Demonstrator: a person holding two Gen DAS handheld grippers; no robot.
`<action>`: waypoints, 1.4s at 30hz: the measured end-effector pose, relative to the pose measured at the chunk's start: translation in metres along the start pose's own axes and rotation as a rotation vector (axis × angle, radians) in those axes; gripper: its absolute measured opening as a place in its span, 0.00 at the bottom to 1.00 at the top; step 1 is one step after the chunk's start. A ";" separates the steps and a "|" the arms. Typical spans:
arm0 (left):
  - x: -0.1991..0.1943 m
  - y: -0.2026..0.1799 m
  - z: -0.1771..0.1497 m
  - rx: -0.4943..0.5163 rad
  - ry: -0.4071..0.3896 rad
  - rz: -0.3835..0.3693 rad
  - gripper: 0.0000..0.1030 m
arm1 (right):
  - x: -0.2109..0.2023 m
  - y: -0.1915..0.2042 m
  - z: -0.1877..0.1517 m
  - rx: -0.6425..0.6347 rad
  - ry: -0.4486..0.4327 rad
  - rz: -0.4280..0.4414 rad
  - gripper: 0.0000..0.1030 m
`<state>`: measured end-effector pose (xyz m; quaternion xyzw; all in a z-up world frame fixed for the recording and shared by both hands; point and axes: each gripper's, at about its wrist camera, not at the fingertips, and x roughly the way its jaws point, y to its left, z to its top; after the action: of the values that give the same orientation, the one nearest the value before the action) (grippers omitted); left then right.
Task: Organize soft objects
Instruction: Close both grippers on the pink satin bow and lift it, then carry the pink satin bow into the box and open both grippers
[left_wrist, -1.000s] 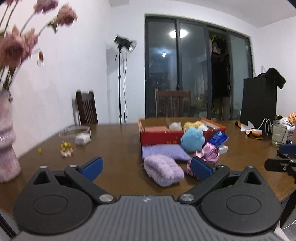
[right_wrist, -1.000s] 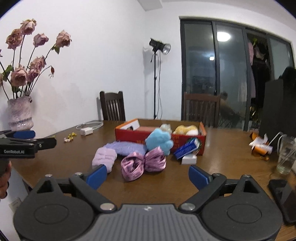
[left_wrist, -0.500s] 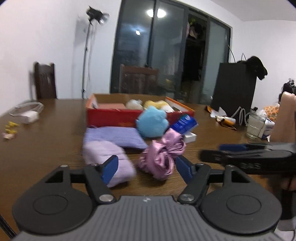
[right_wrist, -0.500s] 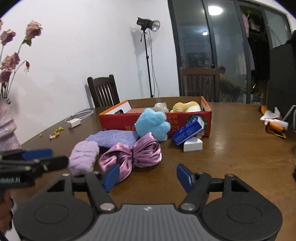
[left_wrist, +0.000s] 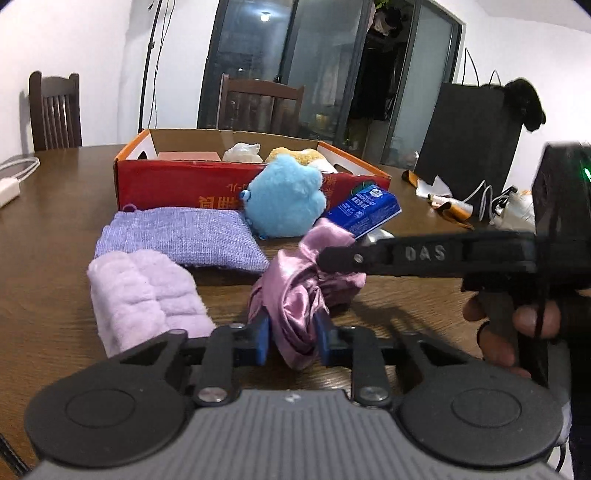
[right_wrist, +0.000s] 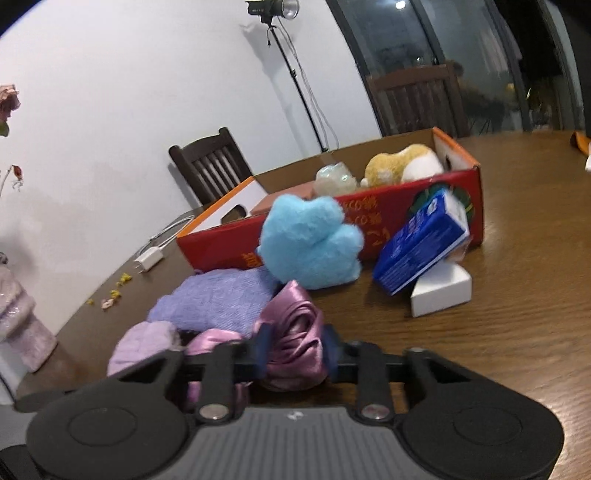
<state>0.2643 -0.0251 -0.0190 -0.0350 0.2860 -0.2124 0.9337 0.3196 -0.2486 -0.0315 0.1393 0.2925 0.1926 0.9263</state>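
Note:
A pink satin bow lies on the wooden table in front of a red cardboard box. My left gripper is closing on the bow's near loop, its blue pads pressing the fabric. My right gripper is closing on the other loop of the pink satin bow, pads against the satin. Seen from the left wrist, the right gripper reaches in from the right, held by a hand. Beside the bow lie a lilac fluffy cloth, a purple knit cloth and a blue plush.
A blue carton leans on a small white box by the red box's corner. Inside the red box sit a yellow plush and a pale lump. A vase, a charger and chairs are around.
Both grippers moved forward and down to the pink satin bow and closed from wide open onto it, one at each loop. The right gripper has rolled.

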 end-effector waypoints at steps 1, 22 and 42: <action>-0.003 0.000 0.000 -0.006 -0.001 -0.003 0.20 | -0.003 0.002 -0.002 -0.012 0.000 -0.010 0.20; -0.090 -0.030 -0.048 -0.035 -0.004 -0.081 0.09 | -0.161 0.043 -0.100 -0.053 -0.058 -0.036 0.18; -0.084 -0.040 -0.069 -0.071 0.062 -0.167 0.18 | -0.161 0.032 -0.119 -0.024 -0.065 -0.067 0.18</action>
<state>0.1490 -0.0222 -0.0252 -0.0850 0.3183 -0.2800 0.9017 0.1181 -0.2731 -0.0348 0.1245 0.2644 0.1605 0.9428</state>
